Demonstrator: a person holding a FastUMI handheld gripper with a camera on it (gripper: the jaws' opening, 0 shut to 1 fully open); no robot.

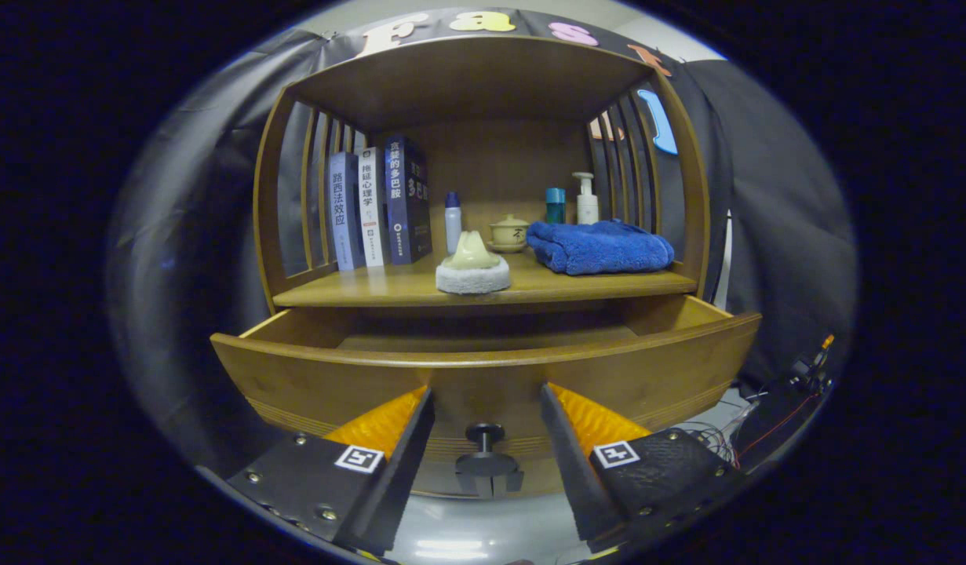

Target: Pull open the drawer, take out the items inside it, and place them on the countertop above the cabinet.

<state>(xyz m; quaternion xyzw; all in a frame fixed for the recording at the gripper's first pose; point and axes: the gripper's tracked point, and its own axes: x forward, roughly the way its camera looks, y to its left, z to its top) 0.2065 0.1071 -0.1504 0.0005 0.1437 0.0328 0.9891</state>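
Gripper (486,416) jaws spread wide, gripping nothing. Small dark round drawer knob (485,434) sits between the fingers, touching neither. Brown wooden drawer (310,377) is pulled out, front panel just ahead of the fingertips; visible part of its inside looks bare. On the wooden countertop (388,292) above: cream cone-shaped object on a white fluffy round base (472,267) near the front edge, folded blue towel (600,246) to its right, three upright books (377,208) to the left, small bottles and a lidded cup at the back.

the wooden countertop (373,294) holds three books (377,208) standing up, a small bottle (453,222), a hat-shaped thing (472,267), a little lidded cup (508,233), a folded blue towel (600,246), a teal bottle (555,205) and a pump bottle (586,201).
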